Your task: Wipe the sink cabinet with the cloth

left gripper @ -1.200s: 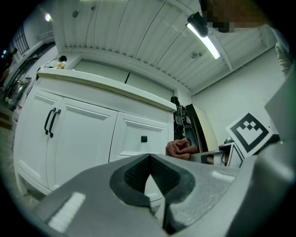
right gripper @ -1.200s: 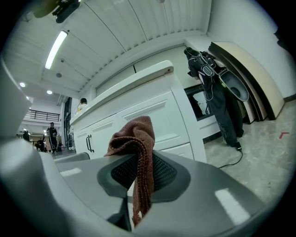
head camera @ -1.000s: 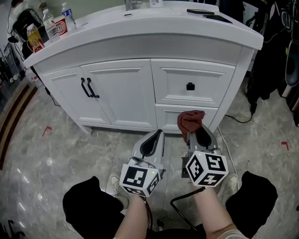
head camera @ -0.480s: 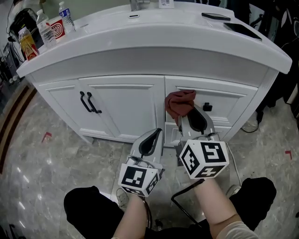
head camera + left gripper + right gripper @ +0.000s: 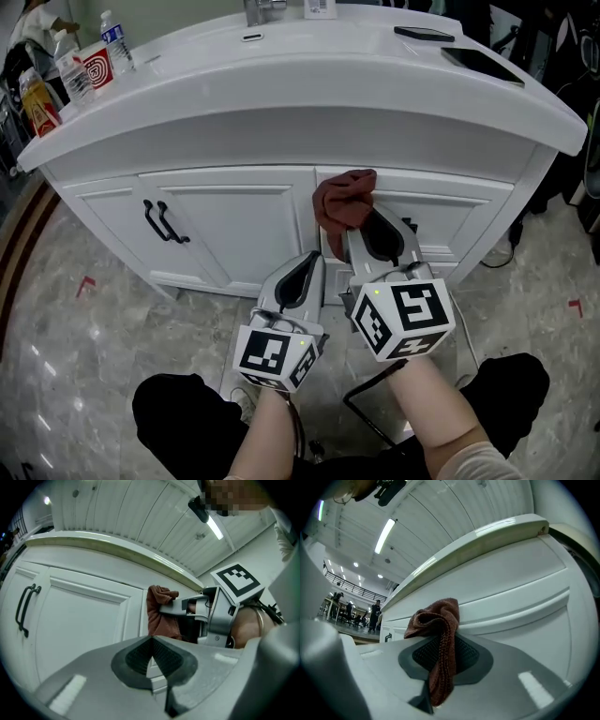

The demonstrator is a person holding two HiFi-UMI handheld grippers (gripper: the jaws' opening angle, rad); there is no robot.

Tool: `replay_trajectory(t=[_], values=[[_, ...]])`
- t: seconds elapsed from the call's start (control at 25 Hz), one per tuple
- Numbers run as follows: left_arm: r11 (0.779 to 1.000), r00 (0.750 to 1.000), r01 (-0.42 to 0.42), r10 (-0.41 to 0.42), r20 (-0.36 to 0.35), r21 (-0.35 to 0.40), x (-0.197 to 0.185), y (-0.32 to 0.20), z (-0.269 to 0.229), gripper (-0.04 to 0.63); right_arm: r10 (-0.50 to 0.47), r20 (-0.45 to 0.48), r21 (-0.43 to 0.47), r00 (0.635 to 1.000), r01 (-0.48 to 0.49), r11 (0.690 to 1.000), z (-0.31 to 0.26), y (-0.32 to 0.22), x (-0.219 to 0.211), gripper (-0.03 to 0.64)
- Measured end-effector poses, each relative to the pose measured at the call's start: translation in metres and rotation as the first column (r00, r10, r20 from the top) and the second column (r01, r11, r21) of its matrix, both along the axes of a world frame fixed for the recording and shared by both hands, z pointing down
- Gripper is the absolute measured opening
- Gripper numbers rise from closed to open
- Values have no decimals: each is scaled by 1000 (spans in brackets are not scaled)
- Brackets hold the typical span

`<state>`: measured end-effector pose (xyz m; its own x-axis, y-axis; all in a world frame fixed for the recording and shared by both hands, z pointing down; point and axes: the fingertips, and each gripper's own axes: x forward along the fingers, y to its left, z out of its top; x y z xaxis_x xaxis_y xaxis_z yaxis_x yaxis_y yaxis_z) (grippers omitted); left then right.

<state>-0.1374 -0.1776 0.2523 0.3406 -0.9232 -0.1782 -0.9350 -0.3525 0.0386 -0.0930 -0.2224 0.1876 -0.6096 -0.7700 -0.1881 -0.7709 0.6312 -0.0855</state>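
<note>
Right gripper clamped on brown cloth; wad bunched ahead of the tips, tail hanging between the jaws. Wad at the sink cabinet front, top rail beside the upper drawer (looks touching, not certain). Left gripper shut, empty, low beside the right. Suggest: lean wad flat, light pressure, long sideways passes, lift over black door handles.

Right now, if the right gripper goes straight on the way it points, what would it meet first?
The cloth clamped in the right gripper leads, so it would press first on the upper drawer front of the sink cabinet, close ahead. Whether they already touch is unclear.
</note>
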Motion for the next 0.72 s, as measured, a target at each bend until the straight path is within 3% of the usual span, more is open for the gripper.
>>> replay_trajectory(t=[0.44,0.72], values=[[997,996,-67,69,49,-49,46,0,26,0,72,-28,-3,997,-72,997,9,-13,66,94],[994,994,-101,103,35,-46,70,1,28,0,94,-20,-5,995,-95,996,7,-15,102,95]])
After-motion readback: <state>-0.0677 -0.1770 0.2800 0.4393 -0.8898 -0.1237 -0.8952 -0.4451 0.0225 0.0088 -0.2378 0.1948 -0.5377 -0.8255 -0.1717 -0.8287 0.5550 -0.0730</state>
